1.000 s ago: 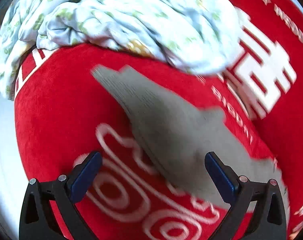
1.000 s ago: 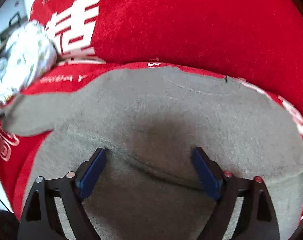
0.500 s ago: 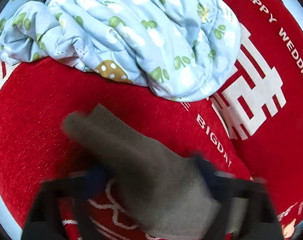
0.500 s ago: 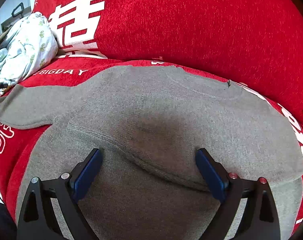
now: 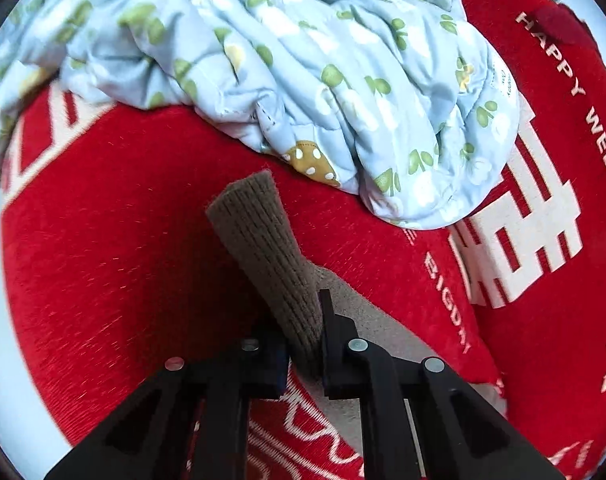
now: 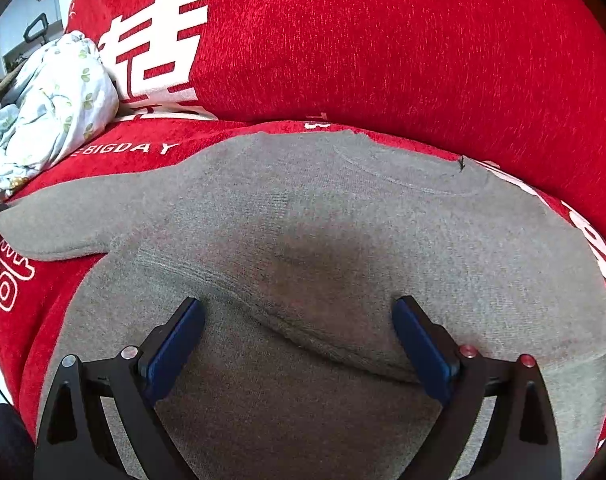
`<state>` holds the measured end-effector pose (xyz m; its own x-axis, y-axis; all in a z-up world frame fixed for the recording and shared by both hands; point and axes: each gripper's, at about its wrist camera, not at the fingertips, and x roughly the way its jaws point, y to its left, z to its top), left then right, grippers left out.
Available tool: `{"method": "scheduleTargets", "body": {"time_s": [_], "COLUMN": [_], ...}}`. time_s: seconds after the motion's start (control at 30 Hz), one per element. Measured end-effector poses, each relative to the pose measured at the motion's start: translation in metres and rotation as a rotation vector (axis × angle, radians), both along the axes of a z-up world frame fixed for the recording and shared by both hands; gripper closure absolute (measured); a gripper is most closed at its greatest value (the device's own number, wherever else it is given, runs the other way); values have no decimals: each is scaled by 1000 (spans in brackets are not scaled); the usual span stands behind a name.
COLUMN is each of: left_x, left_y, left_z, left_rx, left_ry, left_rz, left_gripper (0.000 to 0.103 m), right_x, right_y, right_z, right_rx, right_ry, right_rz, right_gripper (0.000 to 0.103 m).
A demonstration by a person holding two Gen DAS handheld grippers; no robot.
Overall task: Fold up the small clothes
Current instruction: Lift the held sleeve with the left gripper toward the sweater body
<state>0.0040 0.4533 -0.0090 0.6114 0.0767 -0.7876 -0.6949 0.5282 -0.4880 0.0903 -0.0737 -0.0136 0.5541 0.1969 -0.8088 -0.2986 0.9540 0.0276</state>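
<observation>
A small grey knit sweater (image 6: 343, 220) lies spread on a red cushion (image 6: 383, 40). Its right sleeve is folded across the body, and its left sleeve (image 6: 63, 216) stretches out to the left. My left gripper (image 5: 303, 344) is shut on the ribbed cuff of that left sleeve (image 5: 263, 248), which sticks up between the fingers. My right gripper (image 6: 299, 320) is open and empty, hovering low over the middle of the sweater, with the folded sleeve edge between its blue pads (image 6: 175, 344).
A crumpled light-blue quilted garment with green leaf print (image 5: 303, 60) lies on the cushion just beyond the cuff; it also shows in the right wrist view (image 6: 51, 108) at far left. The red cushion cover (image 5: 103, 280) has white lettering.
My left gripper has moved forward along the sleeve and closed on its cuff. My right gripper has stayed open and nearly still over the sweater.
</observation>
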Motion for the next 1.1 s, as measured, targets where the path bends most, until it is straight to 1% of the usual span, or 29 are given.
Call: {"method": "scheduleTargets", "body": {"time_s": [0.1, 0.17, 0.27, 0.37, 0.47, 0.6, 0.67, 0.73, 0.8, 0.93, 0.97, 1.0, 1.1], "left_x": [1, 1, 4, 7, 12, 16, 16, 17, 17, 20, 21, 22, 23], "left_y": [-10, -14, -21, -32, -42, -50, -52, -56, -60, -72, -75, -80, -93], "left_z": [11, 18, 32, 45, 51, 54, 55, 57, 59, 61, 62, 62, 64], "left_rx": [65, 90, 116, 138, 159, 182, 186, 207, 237, 291, 303, 316, 330], "left_ry": [43, 52, 45, 39, 71, 96, 104, 121, 143, 190, 201, 216, 234], "left_rz": [-5, -13, -32, -56, -82, -87, -84, -86, -89, -86, -84, -83, -76], "left_gripper": [90, 90, 90, 90, 90, 90, 90, 90, 90, 90, 90, 90, 90], "right_x": [0, 0, 2, 3, 0, -18, -27, -37, -48, -60, -61, -62, -61], "right_y": [0, 1, 2, -1, -10, -31, -39, -47, -56, -80, -87, -95, -112], "right_z": [0, 0, 1, 4, 11, 26, 31, 34, 37, 36, 35, 33, 25], "right_rx": [-2, -6, -7, 21, 76, 116, 87, 25, -6, 59, 102, 141, 217], "right_ry": [1, 2, 14, 32, 41, -11, -33, -52, -84, -74, -64, -52, -11], "right_rz": [0, 1, 10, 25, 30, 7, 9, 27, 41, 102, 107, 109, 83], "right_gripper": [6, 6, 3, 2, 2, 2, 1, 1, 1, 1, 1, 1, 1]}}
